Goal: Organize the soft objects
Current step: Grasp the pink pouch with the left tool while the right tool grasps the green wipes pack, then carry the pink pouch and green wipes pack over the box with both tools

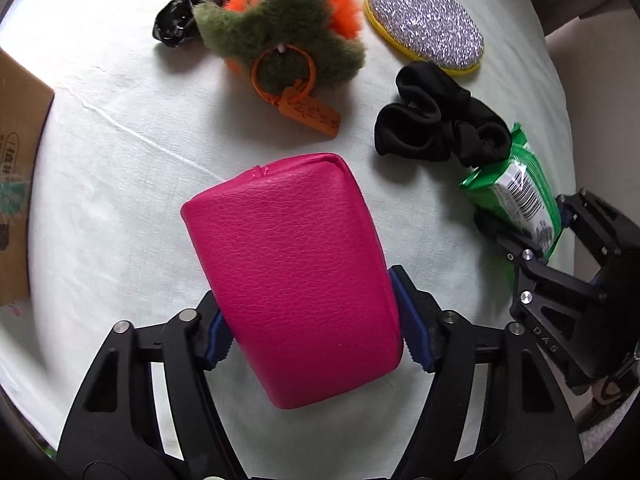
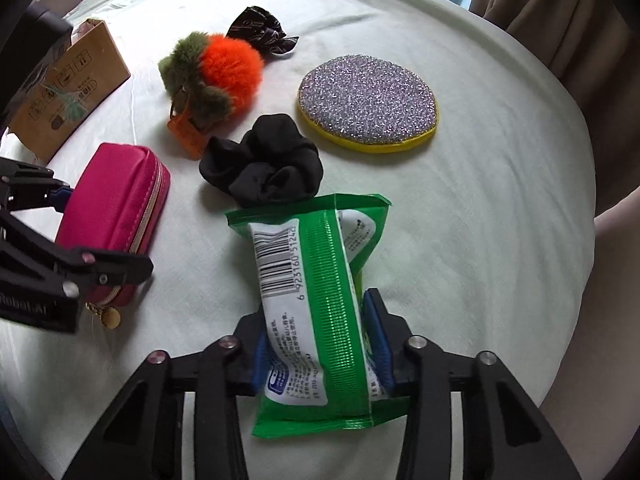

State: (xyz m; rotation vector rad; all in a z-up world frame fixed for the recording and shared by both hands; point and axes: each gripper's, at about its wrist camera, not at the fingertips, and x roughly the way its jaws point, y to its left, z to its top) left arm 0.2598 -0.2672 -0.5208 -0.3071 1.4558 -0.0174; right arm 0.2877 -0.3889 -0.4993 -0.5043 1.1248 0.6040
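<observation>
Cardboard box (image 2: 68, 92): far left on the white cloth-covered table (image 2: 480, 240), flaps open; contents not visible. A likely destination, though that is a guess.

Glitter scouring pad (image 2: 368, 104): round, silver face, yellow rim, far right, flat, untouched.

Pink zip pouch (image 1: 296, 276): grained leather look, gold zipper pull, near left. The left gripper (image 1: 316, 340) clamps it across its width, blue pads pressed to both sides.

Green wet-wipe pack (image 2: 316, 312): crinkled film, barcode up, near centre-right. The right gripper (image 2: 320, 348) pinches it at its near end.

Fur pom-pom charm (image 2: 216, 76): orange and olive, orange ring and tag, far centre, loose.

Black scrunchie (image 2: 264, 160): centre, touching the pack's far edge.

Printed black scrunchie (image 2: 264, 36): farthest, behind the charm.

Progress: early. Two items gripped, four lie scattered, nothing visibly sorted.
</observation>
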